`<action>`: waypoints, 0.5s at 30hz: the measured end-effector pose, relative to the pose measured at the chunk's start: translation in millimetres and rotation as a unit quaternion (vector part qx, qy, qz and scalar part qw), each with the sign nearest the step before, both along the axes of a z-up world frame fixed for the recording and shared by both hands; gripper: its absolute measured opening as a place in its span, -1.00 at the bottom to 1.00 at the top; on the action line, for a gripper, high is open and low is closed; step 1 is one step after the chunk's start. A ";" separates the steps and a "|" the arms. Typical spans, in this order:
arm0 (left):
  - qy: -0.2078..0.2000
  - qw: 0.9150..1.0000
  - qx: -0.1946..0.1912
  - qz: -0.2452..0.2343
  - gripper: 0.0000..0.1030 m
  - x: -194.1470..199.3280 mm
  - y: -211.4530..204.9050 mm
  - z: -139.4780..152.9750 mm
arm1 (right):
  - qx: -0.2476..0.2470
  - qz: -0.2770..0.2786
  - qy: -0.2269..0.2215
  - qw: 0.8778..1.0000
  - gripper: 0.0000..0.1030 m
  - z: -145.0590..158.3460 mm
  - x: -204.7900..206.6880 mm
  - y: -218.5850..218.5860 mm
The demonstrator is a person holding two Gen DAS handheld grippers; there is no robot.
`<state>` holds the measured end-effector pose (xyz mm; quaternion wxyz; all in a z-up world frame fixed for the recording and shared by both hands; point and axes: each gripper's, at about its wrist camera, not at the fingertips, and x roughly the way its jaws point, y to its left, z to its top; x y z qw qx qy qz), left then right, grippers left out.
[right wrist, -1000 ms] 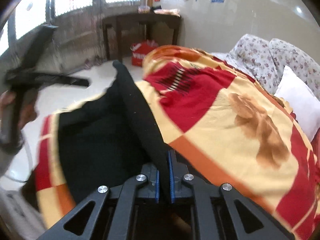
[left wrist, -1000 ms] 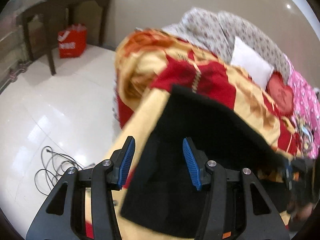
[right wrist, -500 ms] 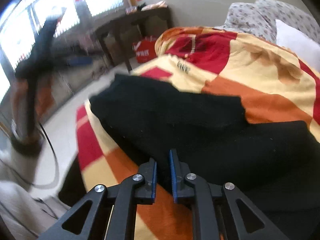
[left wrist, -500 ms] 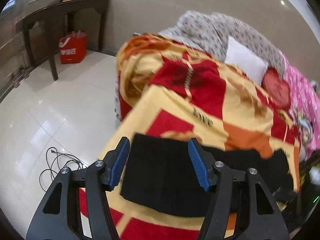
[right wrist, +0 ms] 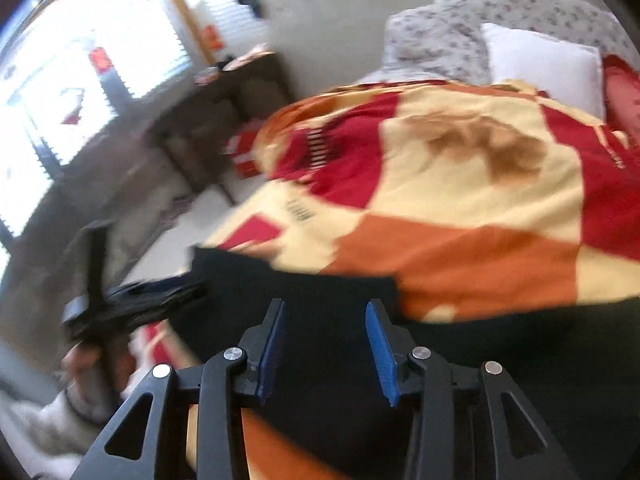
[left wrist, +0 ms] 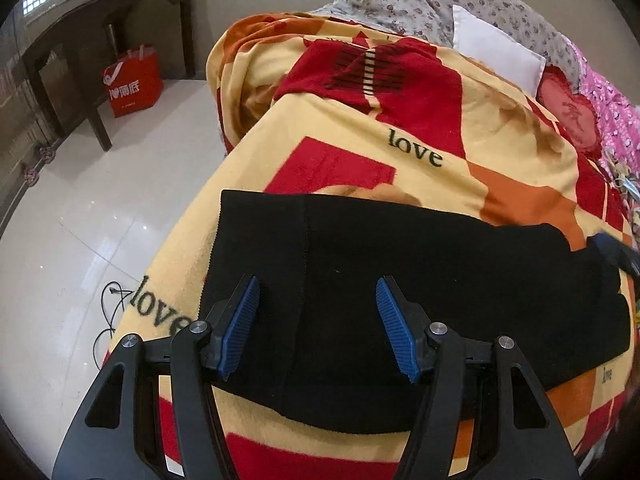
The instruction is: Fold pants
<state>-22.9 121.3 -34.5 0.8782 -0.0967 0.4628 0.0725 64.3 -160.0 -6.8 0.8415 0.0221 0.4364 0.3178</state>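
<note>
On the near corner of the bed, the black pants (left wrist: pixel 400 264) lie flat across the red-and-yellow blanket (left wrist: pixel 460 112), one long dark band running from the left side toward the right, with a vertical seam showing near the left end. Left gripper (left wrist: pixel 316 324) hovers over that left end, blue fingers (left wrist: pixel 240 320) spread wide with nothing between them. Right gripper (right wrist: pixel 324 350) too, jaws parted over black cloth, though that view is smeared with motion and I cannot tell whether it touches the fabric.

Looks like we're between folds: the garment is laid down, both tools free, and by my reading the next move is a fresh pinch. That calls for dropping onto an end or a long edge, closing on both layers, and carrying it over the rest.

Edges now. The pants' left end sits close to the blanket's left drop to the tiled floor (left wrist: pixel 100 200), and the near long edge runs just inside the bed's front edge, so little margin there. Open blanket beyond the far edge, toward the white pillow (left wrist: pixel 496 54), gives plenty of room to fold away. A cable (left wrist: pixel 108 312) lies on the floor below, well clear.
</note>
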 end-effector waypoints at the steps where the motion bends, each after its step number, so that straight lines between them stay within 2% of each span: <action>1: 0.000 1.000 0.002 0.000 0.18 -0.2 -0.3 -0.1 | -0.007 -0.002 0.014 1.000 -0.23 -8.1 11.6 3.7; 4: 0.001 1.000 0.003 0.001 0.18 0.6 -0.6 -1.9 | -0.022 0.004 0.078 0.997 -0.25 -43.3 38.9 18.7; 5: 0.001 1.000 0.003 0.001 0.18 1.0 -0.4 -2.8 | -0.020 0.010 0.083 0.996 -0.28 -48.4 39.5 20.7; 6: 0.002 1.000 0.004 0.001 0.18 0.9 0.0 -3.4 | -0.021 0.011 0.073 0.997 -0.38 -48.3 37.0 22.1; 7: 0.002 1.000 0.005 0.001 0.18 0.6 0.8 -4.0 | -0.019 0.016 0.055 0.998 -0.61 -43.1 32.6 23.4; 9: 0.001 1.000 0.002 0.004 0.18 1.0 2.8 -4.5 | -0.010 0.018 0.028 0.999 -0.80 -32.4 25.8 20.4; 11: -0.003 1.000 -0.001 0.010 0.18 1.5 5.4 -6.4 | -0.023 0.012 -0.001 1.000 -0.83 -25.8 25.9 21.8; 15: -0.003 1.000 -0.001 0.025 0.32 5.0 9.4 -13.1 | -0.081 -0.003 -0.003 0.997 -0.83 -50.1 41.2 33.2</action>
